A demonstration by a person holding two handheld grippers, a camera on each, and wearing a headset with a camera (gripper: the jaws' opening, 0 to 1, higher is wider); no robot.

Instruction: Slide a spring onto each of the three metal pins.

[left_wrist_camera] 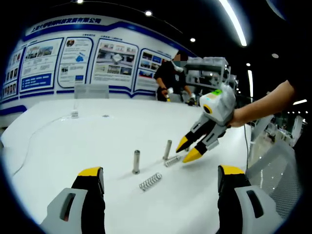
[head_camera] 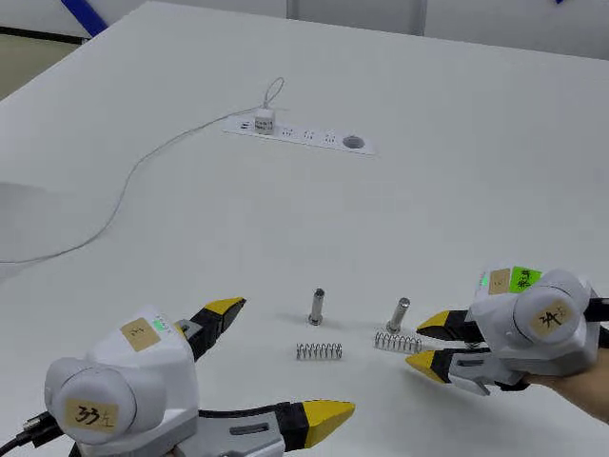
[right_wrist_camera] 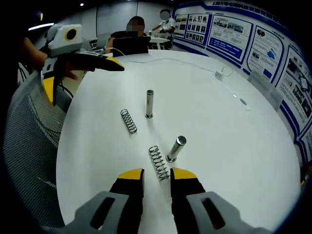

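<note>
Two metal pins stand upright on the white table, one left of the other. One spring lies in front of the left pin. A second spring lies by the right pin, and its near end sits between the tips of my right gripper, which is narrowly open and level with the table. My left gripper is wide open at the lower left, with nothing between its jaws. It faces both pins and the loose spring.
A white power strip with a plug and a thin cable lies far back on the table. The table's near edge and a mesh chair are beside the right gripper. People stand at the far side of the room.
</note>
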